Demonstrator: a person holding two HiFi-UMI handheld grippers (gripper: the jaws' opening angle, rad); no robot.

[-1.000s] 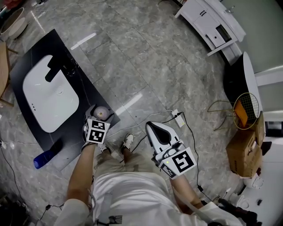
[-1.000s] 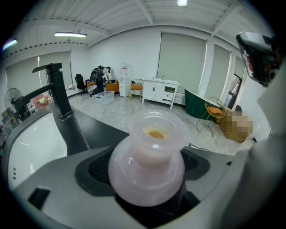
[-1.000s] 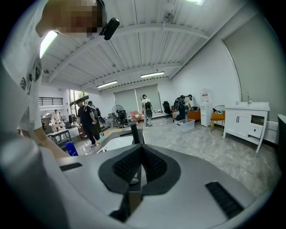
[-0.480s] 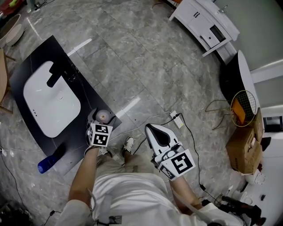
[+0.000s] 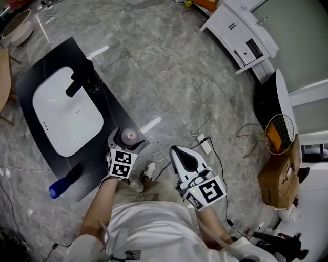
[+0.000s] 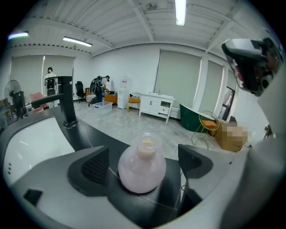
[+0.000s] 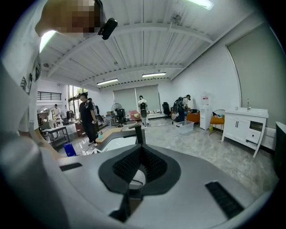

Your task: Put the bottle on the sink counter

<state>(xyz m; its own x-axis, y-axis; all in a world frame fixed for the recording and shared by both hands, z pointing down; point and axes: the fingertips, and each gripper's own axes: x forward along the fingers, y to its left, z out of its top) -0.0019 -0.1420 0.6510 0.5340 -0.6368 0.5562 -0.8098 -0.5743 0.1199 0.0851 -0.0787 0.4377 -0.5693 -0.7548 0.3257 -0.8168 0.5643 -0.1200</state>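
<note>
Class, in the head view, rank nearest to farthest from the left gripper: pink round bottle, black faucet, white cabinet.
1. Pink round bottle, between the jaws.
2. Black faucet, upper left.
3. White cabinet, far upper right.

Setting: large open test hall, lab-like, not a home. Evidence: grey marble-tile floor, ceiling strip lights, loose cables and a cardboard box on the floor, people standing about, freestanding black sink surface, separate white cabinet.
</note>
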